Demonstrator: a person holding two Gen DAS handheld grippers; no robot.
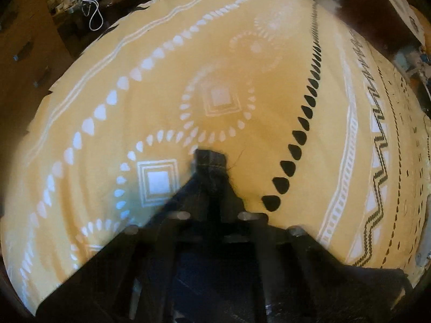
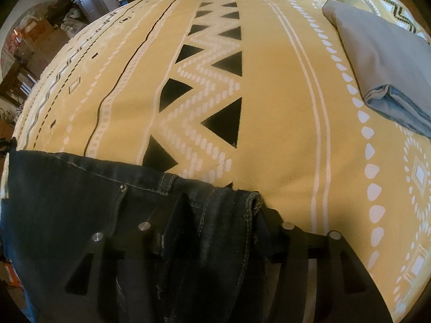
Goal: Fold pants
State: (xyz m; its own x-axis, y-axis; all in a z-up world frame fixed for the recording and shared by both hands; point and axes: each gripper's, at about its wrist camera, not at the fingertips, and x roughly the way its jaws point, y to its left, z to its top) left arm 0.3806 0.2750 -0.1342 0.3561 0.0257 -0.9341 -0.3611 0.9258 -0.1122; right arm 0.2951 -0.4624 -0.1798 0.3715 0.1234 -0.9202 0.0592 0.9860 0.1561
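The pants (image 2: 67, 188) are dark blue denim and lie bunched over the near edge of a yellow patterned bedspread (image 2: 282, 107). In the right wrist view, my right gripper (image 2: 218, 215) is shut on a thick fold of the waistband. The denim fills the gap between its fingers and hides most of the right finger. In the left wrist view, my left gripper (image 1: 210, 167) is shut on a small stitched corner of dark denim (image 1: 210, 158) with frayed threads. It holds this corner just above the bedspread (image 1: 242, 80).
A folded grey-blue garment (image 2: 382, 62) lies on the bedspread at the far right. A dark wooden cabinet with white cables (image 1: 91, 13) stands beyond the bed's left edge. Boxes and clutter (image 2: 40, 40) sit past the far left corner.
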